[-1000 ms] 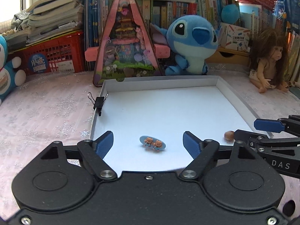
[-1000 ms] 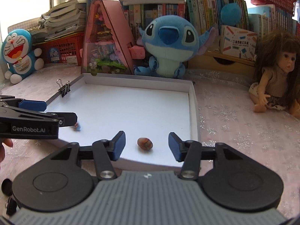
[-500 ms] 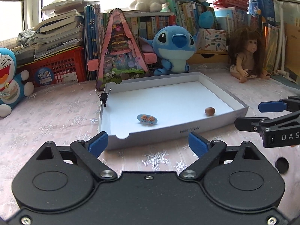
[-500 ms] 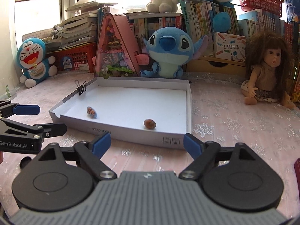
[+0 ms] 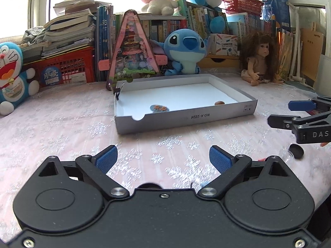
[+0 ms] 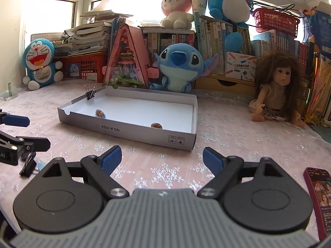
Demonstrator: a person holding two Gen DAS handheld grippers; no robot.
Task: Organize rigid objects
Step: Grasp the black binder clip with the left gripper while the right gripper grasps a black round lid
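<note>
The left gripper (image 5: 163,158) has a matte black body with two round housings, black linkage arms, silver screws and pivot bolts, and blue ribbed pads on its fingertips (image 5: 107,159). The right gripper (image 6: 162,158) has the same black housings and blue pads, but a ribbed grey centre plate. From the side its black arm carries white "DAS" lettering (image 5: 319,134); the left's side lettering ends in "AI".

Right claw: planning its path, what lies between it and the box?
Only bare tablecloth between the right claw and the box, per the right wrist view.
</note>
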